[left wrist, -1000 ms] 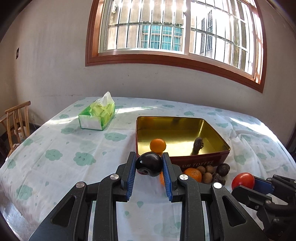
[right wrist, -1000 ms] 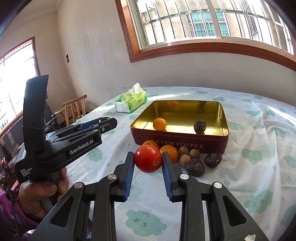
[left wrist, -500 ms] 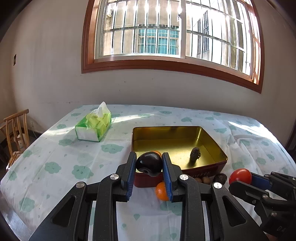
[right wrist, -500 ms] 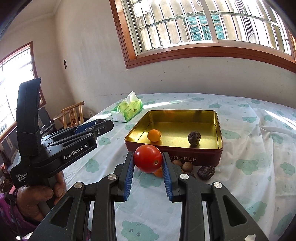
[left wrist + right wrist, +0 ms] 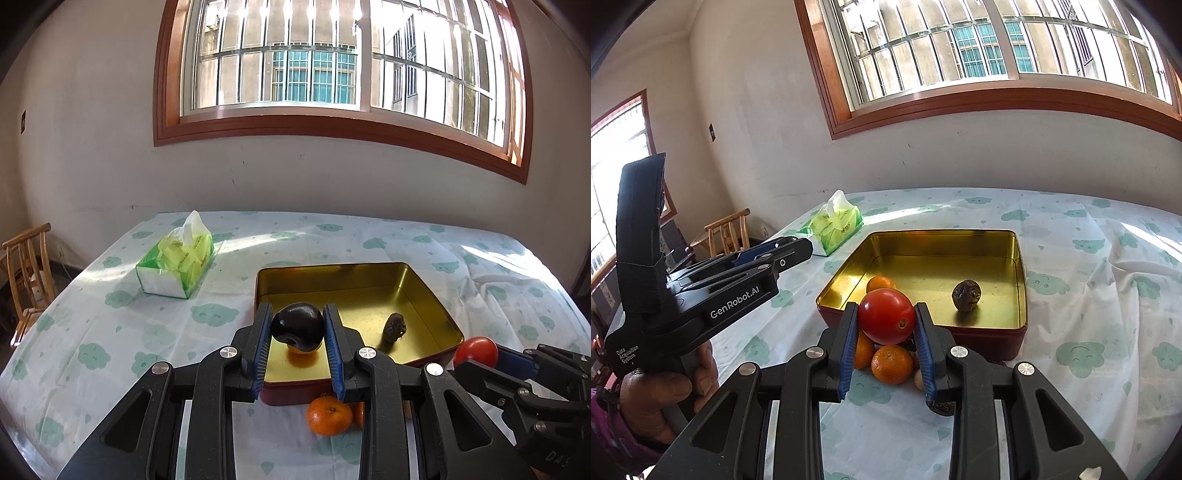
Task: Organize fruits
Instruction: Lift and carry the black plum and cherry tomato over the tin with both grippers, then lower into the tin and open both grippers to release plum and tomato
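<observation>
Left claw pinched a dark glossy plum between blue pads, held in the air over the near-left part of the gold-lined tin. Right claw clamped a red tomato the same way, hovering just short of the tin's near red wall and above the loose fruit lying there. Both fruits round, so no long axis to line up.

The deciding relation: open tin straight ahead of and below each claw. Left claw judged the nearer, its plum seemingly already past the rim; right claw judged to need a little more forward travel to clear the wall.

Inside the tin: a small orange near the left front corner, almost directly under the plum in the left wrist view, and a dark wrinkled fruit toward the right. Likely a risk of dropping the plum onto that orange unless released slightly aside. Plenty of bare gold floor between the two.

Outside, on the cloud-printed cloth of the surface, just before the tin wall: two mandarins and small brownish fruits partly hidden by the right claw. Green tissue box well off to the left, clear of either path. Wooden chair beyond the surface's left edge.
</observation>
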Motion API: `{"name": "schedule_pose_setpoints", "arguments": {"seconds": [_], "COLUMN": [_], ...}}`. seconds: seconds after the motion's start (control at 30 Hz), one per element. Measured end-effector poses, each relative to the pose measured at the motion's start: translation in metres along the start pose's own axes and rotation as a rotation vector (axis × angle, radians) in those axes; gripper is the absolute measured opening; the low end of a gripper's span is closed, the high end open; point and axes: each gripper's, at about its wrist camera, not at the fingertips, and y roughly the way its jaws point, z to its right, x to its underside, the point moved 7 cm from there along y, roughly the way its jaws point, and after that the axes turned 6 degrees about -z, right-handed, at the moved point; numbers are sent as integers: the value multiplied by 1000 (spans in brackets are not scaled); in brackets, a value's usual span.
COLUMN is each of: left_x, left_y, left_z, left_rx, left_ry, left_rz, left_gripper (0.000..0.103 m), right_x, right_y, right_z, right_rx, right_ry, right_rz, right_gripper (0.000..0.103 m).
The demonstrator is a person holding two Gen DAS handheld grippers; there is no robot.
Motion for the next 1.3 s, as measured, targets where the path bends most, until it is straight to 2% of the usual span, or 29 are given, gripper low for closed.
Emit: {"name": "schedule_pose_setpoints", "arguments": {"seconds": [0.5,1.3], "left_x": [-16,-33], "left_y": [47,96], "left_z": [-6,-7], "left_rx": [-15,-44], "left_ry": [2,35], "left_rz": [-60,-98], "left_gripper": [29,29], "right_x": [-23,-39], "right_y": [33,83], "right_z": [15,39], "right_rx": [5,1], "right_ry": [10,34], "right_rz": [-24,-83], "right_gripper": [28,28]}}
